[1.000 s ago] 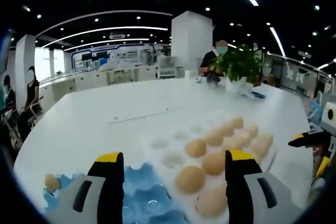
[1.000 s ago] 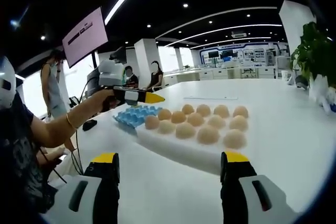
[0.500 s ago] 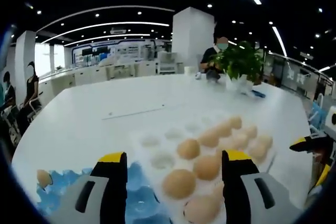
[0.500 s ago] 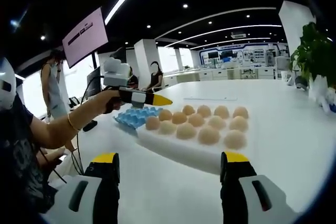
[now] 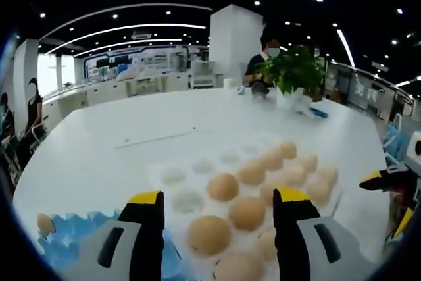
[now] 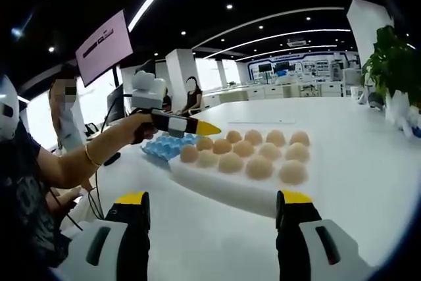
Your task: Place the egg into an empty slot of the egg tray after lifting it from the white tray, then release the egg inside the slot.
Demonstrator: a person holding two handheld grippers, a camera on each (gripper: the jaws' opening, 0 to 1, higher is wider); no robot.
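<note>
Looking through the left gripper view, the left gripper (image 5: 218, 205) hangs wide open and empty over the white tray (image 5: 172, 195); the nearest egg (image 5: 208, 234), at 6 o'clock, is unlifted, its long axis unclear. In the right gripper view, the right gripper (image 6: 212, 205) is open, empty; the blue egg tray (image 6: 162, 146) waits at 10 o'clock.

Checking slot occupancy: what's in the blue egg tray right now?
One egg sits at the far left edge of the blue egg tray in the left gripper view; the slots around it look empty. The left gripper covers the tray's near part.
</note>
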